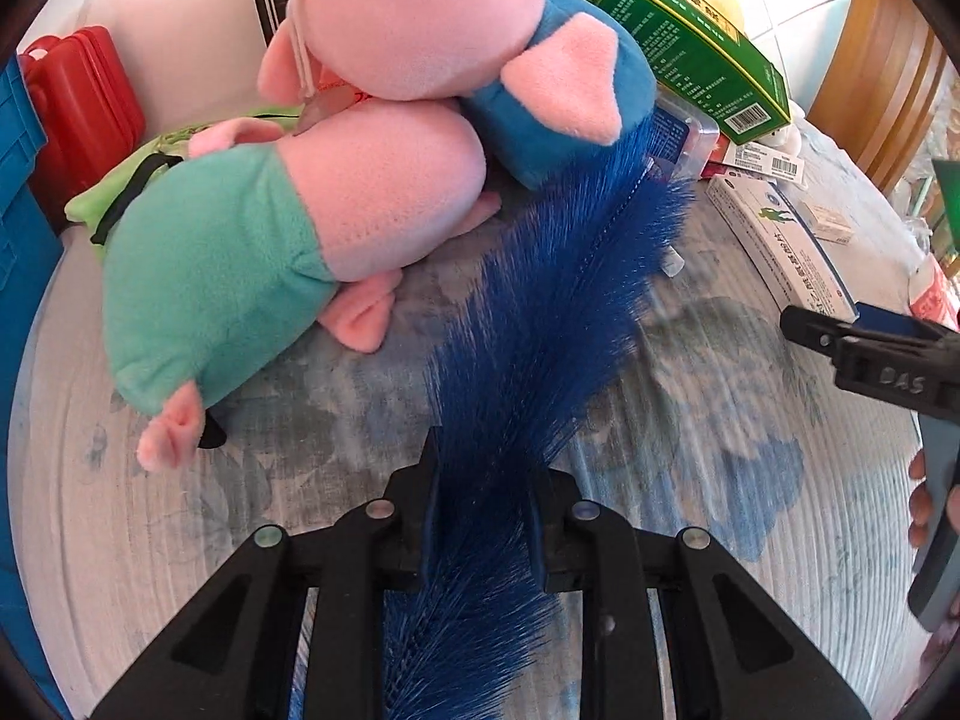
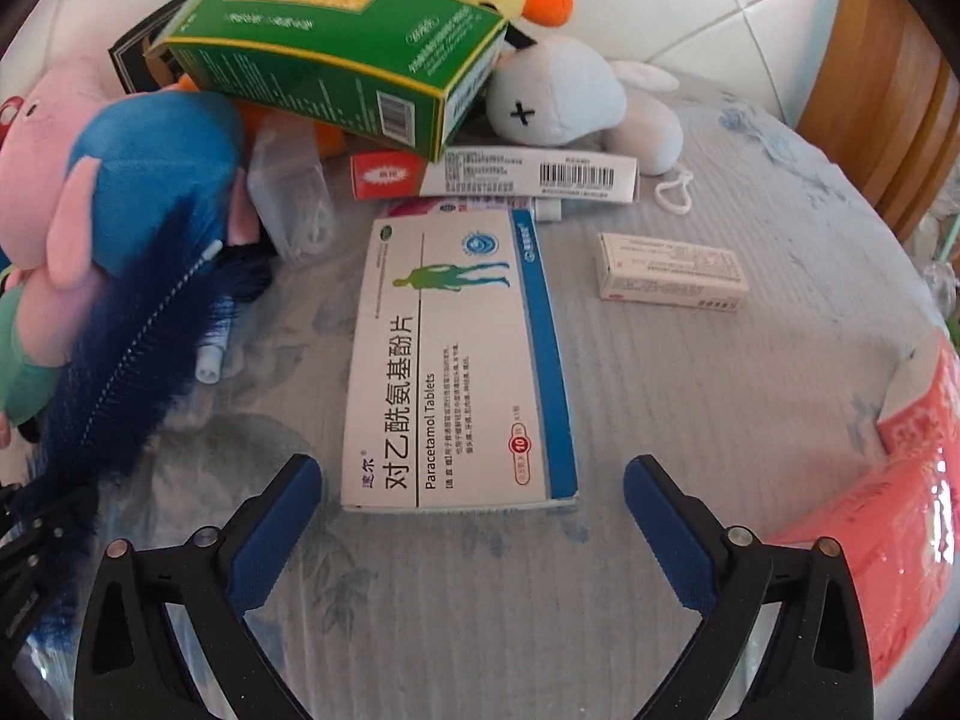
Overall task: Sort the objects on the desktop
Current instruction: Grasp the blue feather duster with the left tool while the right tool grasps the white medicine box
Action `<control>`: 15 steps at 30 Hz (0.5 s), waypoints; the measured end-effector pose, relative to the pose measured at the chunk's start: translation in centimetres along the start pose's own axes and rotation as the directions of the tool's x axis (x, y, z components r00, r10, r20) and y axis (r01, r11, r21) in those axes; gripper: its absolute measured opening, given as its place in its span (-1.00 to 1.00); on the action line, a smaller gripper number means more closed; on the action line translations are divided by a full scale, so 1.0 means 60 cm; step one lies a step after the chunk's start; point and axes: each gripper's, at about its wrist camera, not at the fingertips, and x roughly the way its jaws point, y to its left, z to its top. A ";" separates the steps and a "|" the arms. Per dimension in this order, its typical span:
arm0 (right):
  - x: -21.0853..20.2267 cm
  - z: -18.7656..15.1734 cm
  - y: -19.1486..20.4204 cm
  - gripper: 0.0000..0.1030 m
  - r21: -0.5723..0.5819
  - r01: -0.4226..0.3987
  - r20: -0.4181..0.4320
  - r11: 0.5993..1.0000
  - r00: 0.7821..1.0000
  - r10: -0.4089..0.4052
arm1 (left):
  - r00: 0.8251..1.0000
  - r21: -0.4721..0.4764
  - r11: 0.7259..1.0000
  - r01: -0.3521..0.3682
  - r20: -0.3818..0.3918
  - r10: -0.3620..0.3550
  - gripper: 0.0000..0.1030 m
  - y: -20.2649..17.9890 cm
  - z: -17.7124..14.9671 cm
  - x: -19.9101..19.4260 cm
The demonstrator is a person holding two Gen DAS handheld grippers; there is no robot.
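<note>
Brush (image 1: pixel 540 324) w/ blue bristles, clamped by left gripper (image 1: pixel 486 516) fingers, right gripper (image 2: pixel 471 534) fingers spread.

The flat white-and-blue medicine box (image 2: pixel 456 360) read "Paracetamol Tablets" beside large Chinese characters, 对乙酰氨基酚片, with a red-ringed "10" near its lower corner. The right gripper (image 1: pixel 864 354), seen from the left wrist, bore raised letters "DAS". The green carton (image 2: pixel 336 66) carried Chinese print too small to read, plus a barcode.
</note>
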 end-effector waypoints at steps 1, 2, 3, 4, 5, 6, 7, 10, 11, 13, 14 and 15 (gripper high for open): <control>-0.004 -0.003 0.003 0.61 -0.013 0.030 0.010 0.999 0.999 -0.030 | 1.000 -0.002 1.000 0.001 0.002 -0.001 -0.56 0.000 -0.001 0.000; -0.009 -0.005 0.004 0.41 -0.020 0.024 0.017 1.000 1.000 -0.024 | 1.000 -0.001 1.000 -0.001 0.005 0.001 -0.56 -0.002 -0.002 0.000; -0.013 -0.009 0.004 0.41 -0.024 0.022 0.008 0.999 1.000 -0.022 | 1.000 0.001 1.000 -0.005 0.008 0.005 -0.56 -0.003 -0.003 -0.001; -0.016 -0.015 0.003 0.41 -0.025 0.016 -0.003 1.000 1.000 -0.016 | 1.000 0.003 1.000 -0.009 0.008 0.009 -0.56 -0.006 -0.005 -0.002; -0.022 -0.023 0.003 0.41 -0.025 0.011 -0.008 1.000 1.000 -0.011 | 1.000 0.005 1.000 -0.012 0.004 0.012 -0.56 -0.008 -0.008 -0.003; -0.028 -0.034 0.001 0.41 -0.023 0.001 -0.017 1.000 1.000 -0.002 | 1.000 0.008 1.000 -0.012 -0.001 0.012 -0.56 -0.011 -0.012 -0.006; -0.037 -0.048 0.001 0.41 -0.023 -0.010 -0.026 1.000 1.000 0.009 | 1.000 0.009 1.000 -0.010 -0.004 0.010 -0.56 -0.014 -0.016 -0.008; -0.067 -0.101 0.001 0.41 -0.038 -0.027 -0.062 0.999 0.998 0.025 | 1.000 0.010 1.000 0.007 -0.020 -0.007 -0.56 -0.021 -0.040 -0.020; -0.077 -0.117 0.001 0.41 -0.045 -0.032 -0.074 0.998 0.997 0.029 | 1.000 0.009 1.000 0.012 -0.027 -0.012 -0.56 -0.024 -0.048 -0.024; -0.096 -0.154 0.001 0.42 -0.058 -0.049 -0.108 0.997 0.993 0.042 | 0.999 0.016 1.000 0.016 -0.037 -0.016 -0.56 -0.033 -0.068 -0.035; -0.105 -0.164 -0.003 0.43 -0.062 -0.060 -0.120 0.996 0.991 0.053 | 0.999 0.020 1.000 0.016 -0.044 -0.015 -0.56 -0.038 -0.078 -0.041; -0.114 -0.180 -0.004 0.44 -0.059 -0.078 -0.133 0.995 0.989 0.070 | 0.998 0.022 1.000 0.016 -0.054 -0.015 -0.56 -0.042 -0.090 -0.048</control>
